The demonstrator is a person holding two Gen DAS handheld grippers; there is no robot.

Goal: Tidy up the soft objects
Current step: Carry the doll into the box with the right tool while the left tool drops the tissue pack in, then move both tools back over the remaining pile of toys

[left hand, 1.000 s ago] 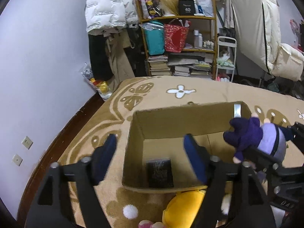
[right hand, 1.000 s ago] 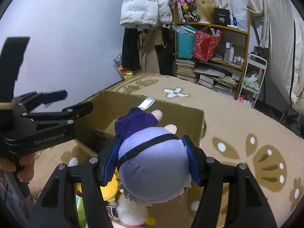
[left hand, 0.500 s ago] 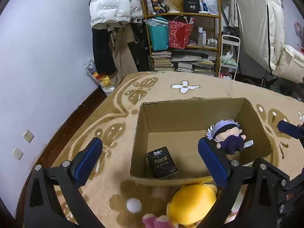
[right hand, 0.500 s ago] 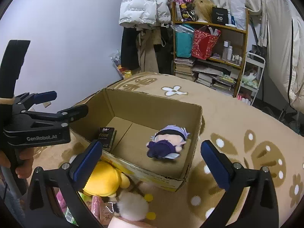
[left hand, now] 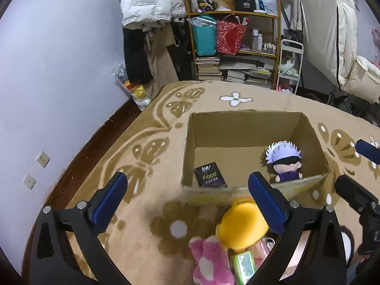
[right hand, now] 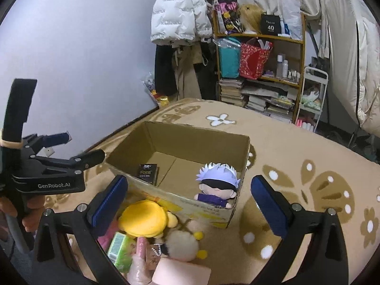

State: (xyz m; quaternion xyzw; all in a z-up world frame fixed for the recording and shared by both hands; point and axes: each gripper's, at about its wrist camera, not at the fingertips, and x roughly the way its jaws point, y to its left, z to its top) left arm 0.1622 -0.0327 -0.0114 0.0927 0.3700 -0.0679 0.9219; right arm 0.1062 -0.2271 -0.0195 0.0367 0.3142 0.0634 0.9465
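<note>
An open cardboard box (left hand: 247, 121) (right hand: 190, 140) stands on the patterned rug. Inside it, at the right, sits a white-haired plush doll (left hand: 283, 160) (right hand: 217, 185) in a black blindfold and purple clothes. A black pack (left hand: 210, 177) (right hand: 148, 173) lies at the left of the box floor. My left gripper (left hand: 187, 190) is open and empty, back from the box's near wall. My right gripper (right hand: 190, 187) is also open wide, holding nothing. A yellow plush (left hand: 239, 225) (right hand: 142, 218), a pink plush (left hand: 209, 258) and a green pack (right hand: 120, 247) lie in front of the box.
A beige pompom (right hand: 181, 244) and a pink soft piece (right hand: 182, 274) lie near the pile. A cluttered shelf (left hand: 237, 47), hanging coats (left hand: 152, 4) and a white cart (left hand: 291, 66) stand beyond the rug. The wall (left hand: 59, 71) runs along the left.
The right gripper has let go of the doll, which now sits in the box. Both grippers have opened wide and drawn back and up from the box.
</note>
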